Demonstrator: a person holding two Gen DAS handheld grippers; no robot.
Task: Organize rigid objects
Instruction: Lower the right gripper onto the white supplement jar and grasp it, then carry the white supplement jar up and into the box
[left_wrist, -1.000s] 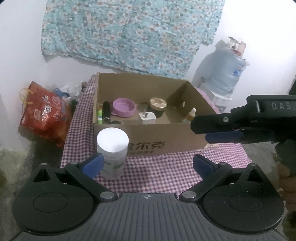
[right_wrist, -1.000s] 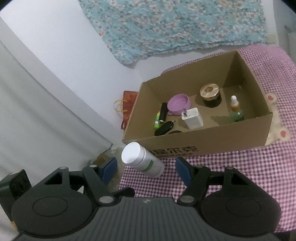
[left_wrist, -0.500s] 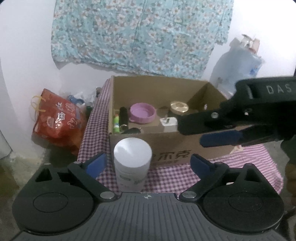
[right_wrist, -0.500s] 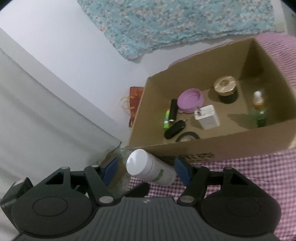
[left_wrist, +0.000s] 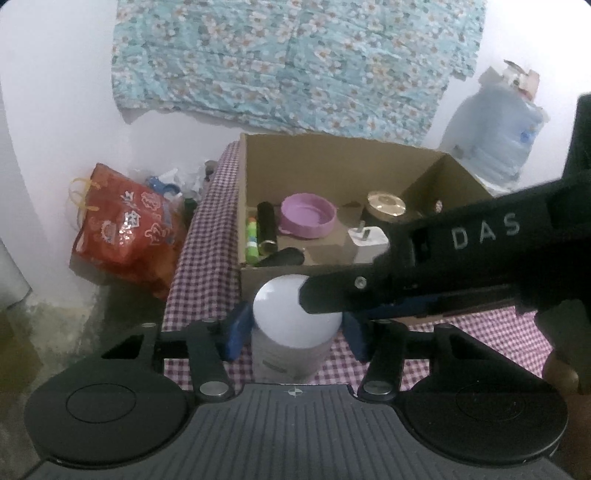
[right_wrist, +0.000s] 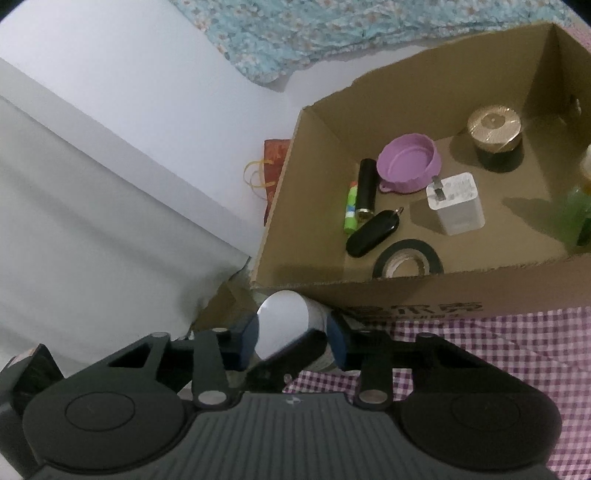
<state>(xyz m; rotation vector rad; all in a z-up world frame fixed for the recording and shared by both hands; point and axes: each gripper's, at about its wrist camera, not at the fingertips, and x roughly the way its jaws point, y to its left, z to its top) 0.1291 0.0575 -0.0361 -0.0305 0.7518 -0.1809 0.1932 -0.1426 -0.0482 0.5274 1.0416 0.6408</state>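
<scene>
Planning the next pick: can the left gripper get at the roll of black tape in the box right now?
Probably not yet: the left gripper brackets the white bottle, the right gripper crosses in front, and the box's front wall shields the tape.

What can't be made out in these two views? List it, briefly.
- White-capped plastic bottle: the label is unreadable in both views, blurred and partly covered by the pads.
- Left gripper and right gripper: cannot tell whether either set of pads actually presses the bottle.
- Green dropper bottle: blurred and cut off by the right edge in the right wrist view, not visible in the left wrist view.
- Brown cardboard box: the front print is covered by the right gripper in the left wrist view.
</scene>
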